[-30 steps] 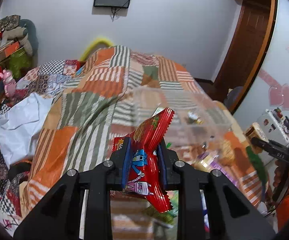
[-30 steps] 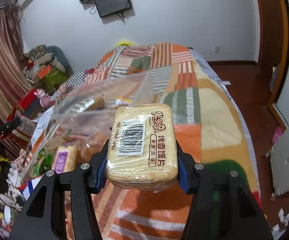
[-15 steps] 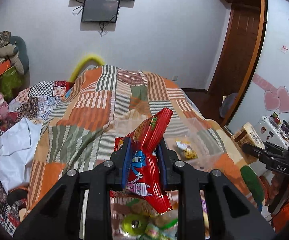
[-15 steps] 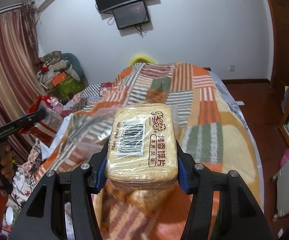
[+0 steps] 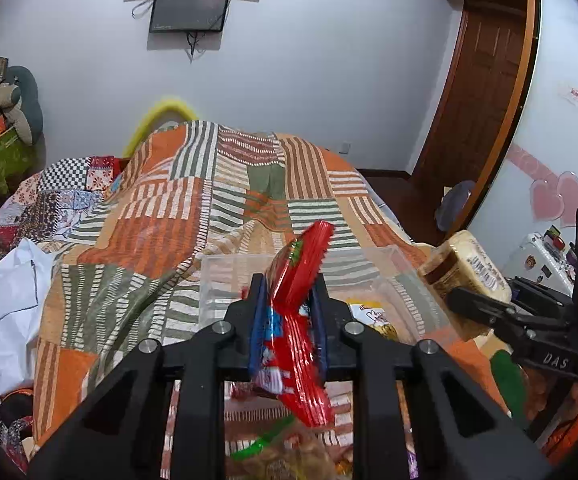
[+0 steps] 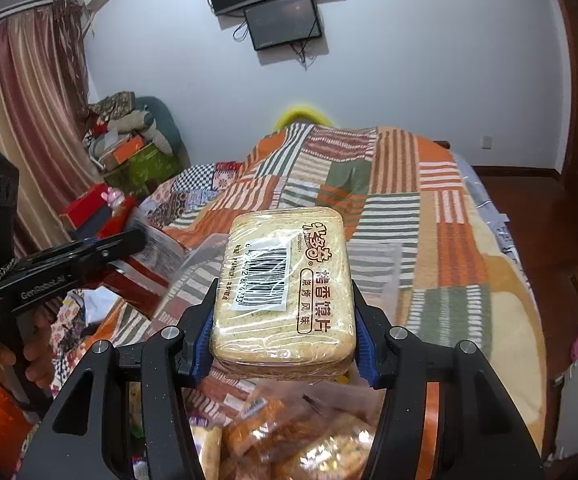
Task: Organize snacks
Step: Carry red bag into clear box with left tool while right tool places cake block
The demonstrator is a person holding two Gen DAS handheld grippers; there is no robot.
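My left gripper (image 5: 287, 292) is shut on a red snack packet (image 5: 295, 320) and holds it above a clear plastic box (image 5: 225, 276) on the patchwork bed. A yellow-white packet (image 5: 371, 314) lies in the box. My right gripper (image 6: 283, 320) is shut on a tan wrapped pack of toasted bread slices (image 6: 285, 284), which also shows at the right of the left wrist view (image 5: 465, 276). The left gripper shows at the left of the right wrist view (image 6: 65, 264). Several loose snacks (image 6: 289, 436) lie below the right gripper.
The striped orange and green quilt (image 5: 193, 200) covers the bed. White cloth (image 5: 5, 308) lies at its left edge. Boxes and soft toys (image 6: 129, 148) are piled by the curtain. A wooden door (image 5: 477, 108) and a white cabinet with pink hearts (image 5: 557, 200) stand at the right.
Both grippers have risen and tilted up, so more of the wall shows. The clear box now lies lower in both views. Each gripper keeps its snack.
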